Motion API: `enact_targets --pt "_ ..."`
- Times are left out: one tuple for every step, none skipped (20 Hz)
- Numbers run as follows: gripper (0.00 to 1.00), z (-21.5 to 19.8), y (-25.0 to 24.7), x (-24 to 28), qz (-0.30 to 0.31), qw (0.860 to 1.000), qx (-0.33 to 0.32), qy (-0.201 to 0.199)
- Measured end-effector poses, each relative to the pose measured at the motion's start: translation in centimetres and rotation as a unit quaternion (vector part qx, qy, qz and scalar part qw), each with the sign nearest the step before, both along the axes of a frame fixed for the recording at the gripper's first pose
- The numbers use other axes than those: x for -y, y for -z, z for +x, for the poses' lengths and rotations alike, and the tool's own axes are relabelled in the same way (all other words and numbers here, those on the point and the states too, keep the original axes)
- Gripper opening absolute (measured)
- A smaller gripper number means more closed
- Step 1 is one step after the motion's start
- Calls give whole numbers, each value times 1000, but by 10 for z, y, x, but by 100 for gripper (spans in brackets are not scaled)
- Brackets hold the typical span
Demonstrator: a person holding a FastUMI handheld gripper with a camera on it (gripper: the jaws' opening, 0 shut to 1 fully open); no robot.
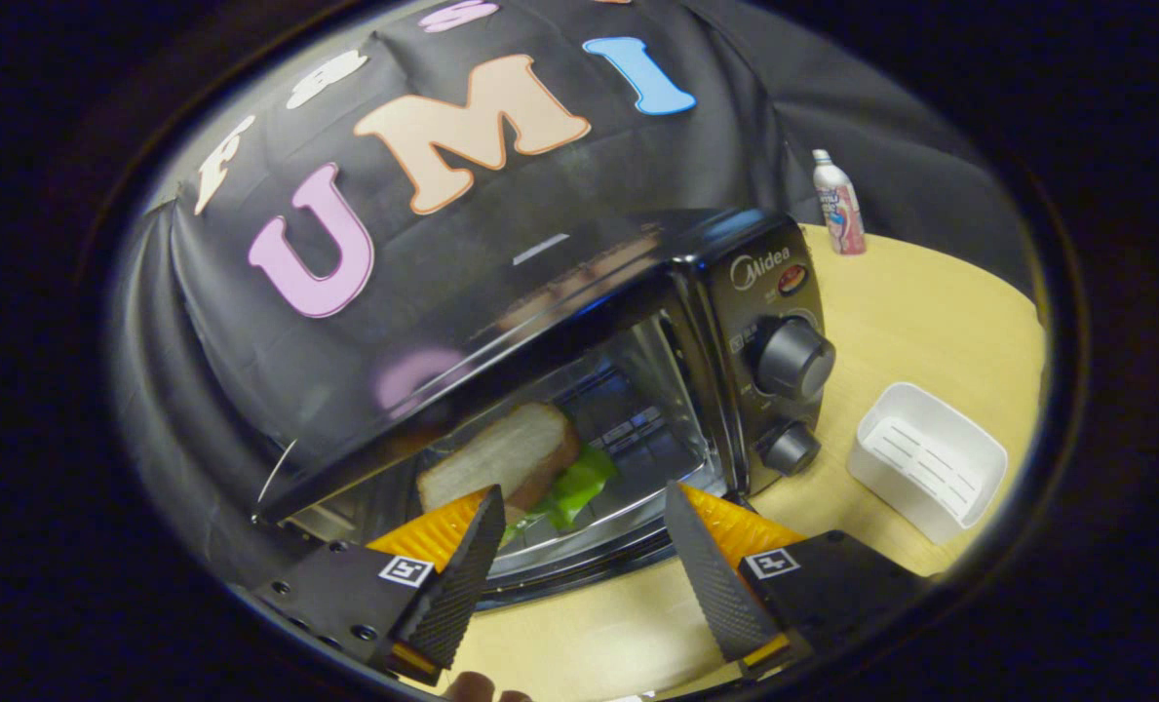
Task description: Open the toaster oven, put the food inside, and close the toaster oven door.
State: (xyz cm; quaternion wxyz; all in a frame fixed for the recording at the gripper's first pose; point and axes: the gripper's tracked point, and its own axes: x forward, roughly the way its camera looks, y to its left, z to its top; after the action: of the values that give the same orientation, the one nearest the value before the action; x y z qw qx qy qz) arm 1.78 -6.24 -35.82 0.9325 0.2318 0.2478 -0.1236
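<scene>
Gripper: the gripper was released, its two fingers spread wide with nothing between them, hovering just above the worktop in front of the oven's opening.
Fingers: one finger stood before the bread, the other before the oven's lower right corner; neither touched anything.
Hand: fingertips of a person showed just behind the gripper.
Food: a slice of bread with a green leafy piece beside it lay inside the toaster oven, just beyond the fingers.
Toaster oven: the black toaster oven stood on the worktop, tilted in the view, its inside seen through the front; whether the glass door was open or closed could not be told.
Knobs: two dark knobs, a larger one above a smaller one, sat on the oven's right panel.
Tray: a white plastic tray lay on the worktop right of the oven, apart from it.
Bottle: a small bottle stood upright behind the oven, near the booth wall.
Worktop: pale wood worktop.
</scene>
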Motion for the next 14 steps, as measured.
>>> enact_targets --pt "99 -3 -10 -3 -3 1000 13 -5" --pt "99 -6 -19 -4 -6 1000 27 -7" --pt "99 -11 -30 -6 -9 999 42 -9" --pt "99 -15 -40 -7 -14 998 57 -10" --pt "99 -19 -51 -7 -20 997 69 -11" --pt "99 -23 -62 -8 -28 996 79 -14" --pt "99 -27 -74 -8 -41 995 90 -18" --pt "99 -31 -86 -9 -57 993 100 -25" --pt "99 -35 -99 -10 -77 990 112 -32" --pt "99 -38 -112 -9 -100 987 122 -38" --pt "100 -42 -126 -9 -124 983 130 -43" --pt "100 -46 -131 -10 -148 979 134 -48" --pt "100 -53 -141 -9 -174 974 133 -51" --pt "100 -59 -148 -7 -196 970 131 -52"
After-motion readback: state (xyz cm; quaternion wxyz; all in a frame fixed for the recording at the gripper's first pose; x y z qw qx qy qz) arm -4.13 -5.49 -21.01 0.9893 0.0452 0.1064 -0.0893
